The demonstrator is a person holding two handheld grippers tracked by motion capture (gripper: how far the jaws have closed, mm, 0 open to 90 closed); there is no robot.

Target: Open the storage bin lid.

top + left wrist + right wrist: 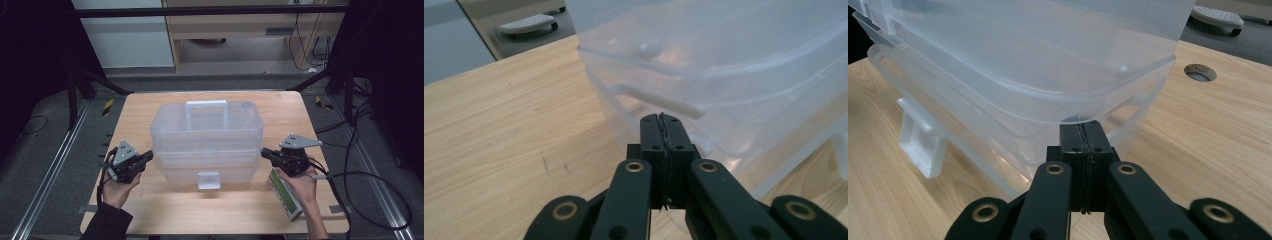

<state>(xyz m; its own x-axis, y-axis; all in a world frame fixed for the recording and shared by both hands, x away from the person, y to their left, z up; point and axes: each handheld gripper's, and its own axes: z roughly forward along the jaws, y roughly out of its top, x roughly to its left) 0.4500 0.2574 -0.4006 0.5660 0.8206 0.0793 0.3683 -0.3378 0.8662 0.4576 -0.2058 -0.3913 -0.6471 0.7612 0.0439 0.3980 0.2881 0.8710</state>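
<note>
A clear plastic storage box with a lid and a top handle stands at the middle of a wooden desk, a person's two hand-held grippers posed at its opposite ends; the left gripper, held in the left hand, points at the box's left end, its tip just beside the wall under the overhanging lid rim; the left gripper view shows its fingers pressed flat together with nothing between them, the tip close under a small side ledge on the box's wall, though contact cannot be told; the right gripper, in the right hand, points at the right end of the box at about the same height; in the right gripper view its fingers are likewise closed on each other, empty, the tip right at the lower edge of the lid rim; a front latch hangs at the middle of the box's near wall, seen again as a clear tab in the right gripper view; a green-and-white carton lies on the desk near the right corner, partly beneath the right hand; a round cable hole is set in the desk top beyond the box; black cables trail off the desk's right side.
</note>
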